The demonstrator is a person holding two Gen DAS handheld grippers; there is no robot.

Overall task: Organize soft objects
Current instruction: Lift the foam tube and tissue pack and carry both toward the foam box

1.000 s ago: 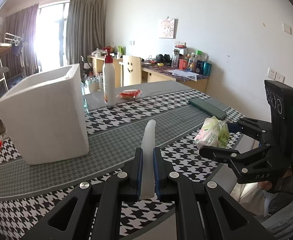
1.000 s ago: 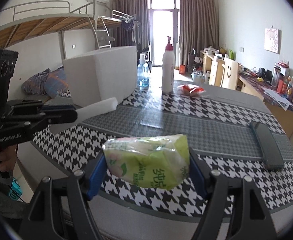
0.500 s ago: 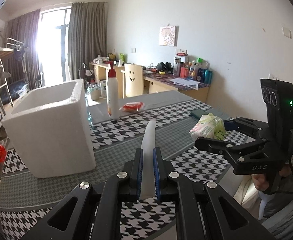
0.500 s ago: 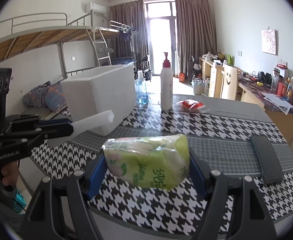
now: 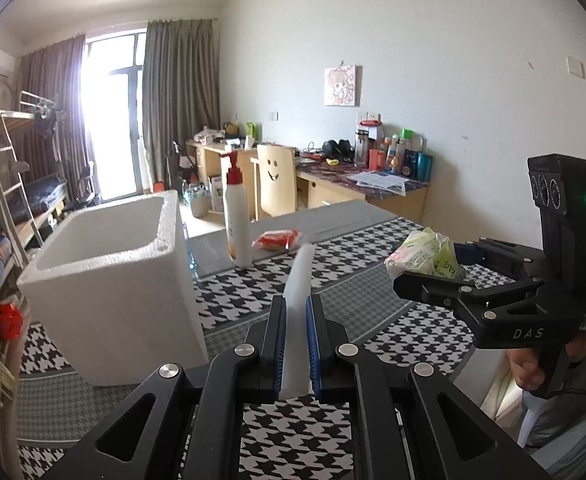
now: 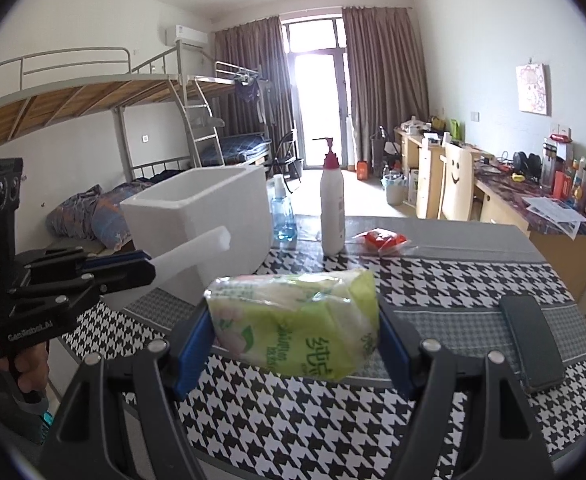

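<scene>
- left gripper (image 5: 296,344) clamped on a white foam strip (image 5: 299,292): flat, matte, slightly translucent, rounded far tip, sticks out past the blue ribbed pads, held above the table
- right gripper (image 6: 295,344) squeezing a pack of tissues (image 6: 293,324) across its width; crinkly glossy plastic wrap, green-yellow with printed characters, soft and bulged, held off the table
- from the left wrist view the right gripper (image 5: 433,280) sits to the right with the tissue pack (image 5: 425,254) at its tips
- white styrofoam box (image 5: 113,280): thick grainy walls, open top, stands on the left of the table, just left of the foam strip
- table (image 5: 357,320) covered in black-white houndstooth cloth with grey woven bands
- far side: white pump bottle (image 5: 237,220) with red top, upright; red snack packet (image 5: 277,239) lying right of it
- dark flat case (image 6: 531,344) on the right of the table in the right wrist view
- vs 0.5 s ago: both grippers higher, the box's opening shows more, grips unchanged
</scene>
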